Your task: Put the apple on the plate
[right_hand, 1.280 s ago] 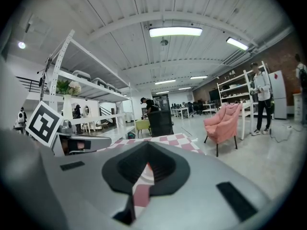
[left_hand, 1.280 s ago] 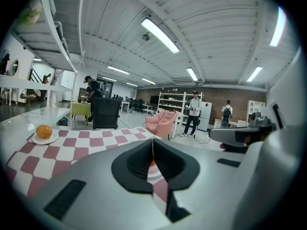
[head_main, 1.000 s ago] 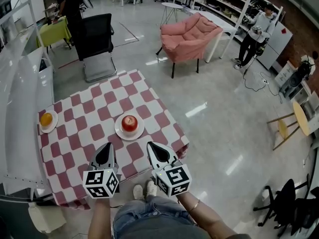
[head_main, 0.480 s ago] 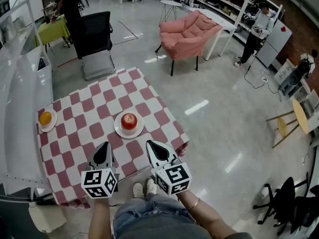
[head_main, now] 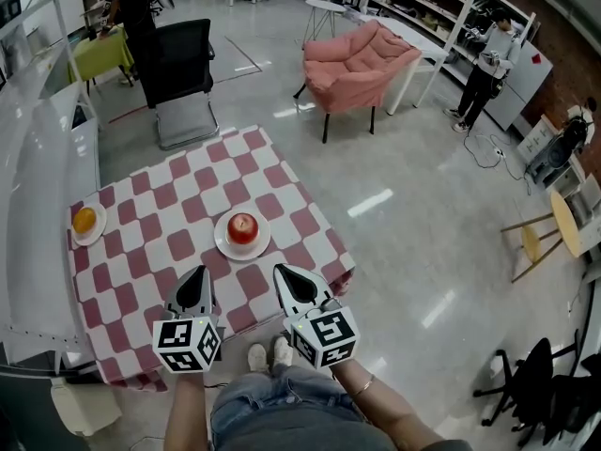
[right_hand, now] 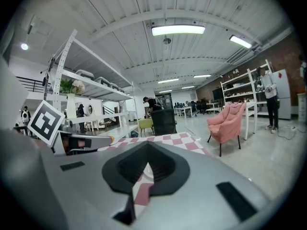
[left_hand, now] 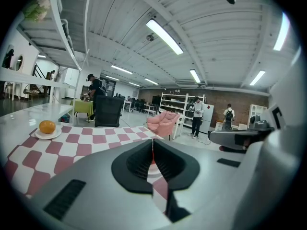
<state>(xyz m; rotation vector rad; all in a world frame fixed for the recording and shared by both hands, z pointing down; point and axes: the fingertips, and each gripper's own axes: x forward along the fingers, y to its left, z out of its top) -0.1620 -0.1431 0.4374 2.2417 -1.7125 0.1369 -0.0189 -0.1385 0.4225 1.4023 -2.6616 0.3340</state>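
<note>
**Head view.** My left hand-held gripper [head_main: 194, 280] and right hand-held gripper [head_main: 286, 278] hover side by side over the near edge of the red-and-white checked cloth surface [head_main: 160, 224]. Both have their jaws pressed together with nothing between them. The round red apple [head_main: 242, 226] sits upright in the middle of the round white plate [head_main: 223, 244], just beyond the two tips, in the near half of the surface and nearer its right edge. I judge the task complete, which would explain why both tools are empty and held short of the plate. A round orange fruit [head_main: 84, 220] on a smaller white saucer [head_main: 98, 236] lies at the left edge, well apart and outside the task.

**Left gripper view.** The closed jaws mask the apple except for a thin red sliver at their seam. The orange shows plainly at left.

**Right gripper view.** No apple is visible, only a pale patch in the jaw notch, probably the plate. Only the head view shows apple and plate whole.
</note>
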